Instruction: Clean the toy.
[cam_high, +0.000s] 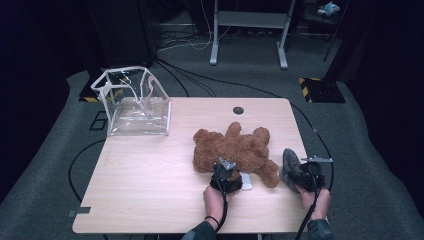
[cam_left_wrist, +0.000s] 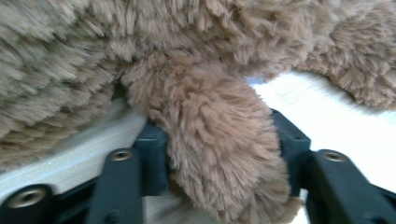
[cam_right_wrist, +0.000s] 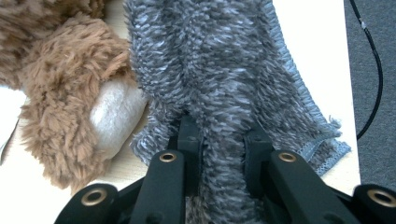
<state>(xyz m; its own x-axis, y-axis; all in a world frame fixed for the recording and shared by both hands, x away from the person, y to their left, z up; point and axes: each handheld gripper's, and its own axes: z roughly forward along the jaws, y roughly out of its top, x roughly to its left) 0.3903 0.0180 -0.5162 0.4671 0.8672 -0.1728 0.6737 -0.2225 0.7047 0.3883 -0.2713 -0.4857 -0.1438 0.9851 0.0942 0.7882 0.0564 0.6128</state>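
Left gripper (cam_left_wrist: 219, 154) pinched around a limb of the brown plush bear (cam_high: 235, 150), body lying just ahead of the jaws; soft, light, squashy, best taken by a limb. Right gripper (cam_right_wrist: 219, 154) clamped narrow on grey fuzzy cloth (cam_right_wrist: 219, 70), limp, beside the bear's foot.

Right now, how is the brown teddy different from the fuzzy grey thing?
The brown teddy is big, with a head and limbs; the grey cloth is small and flat, with a stitched edge. The teddy lies sprawled mid-table; the cloth stands bunched up near the right edge. Both are fluffy, and a gripper pinches each one.
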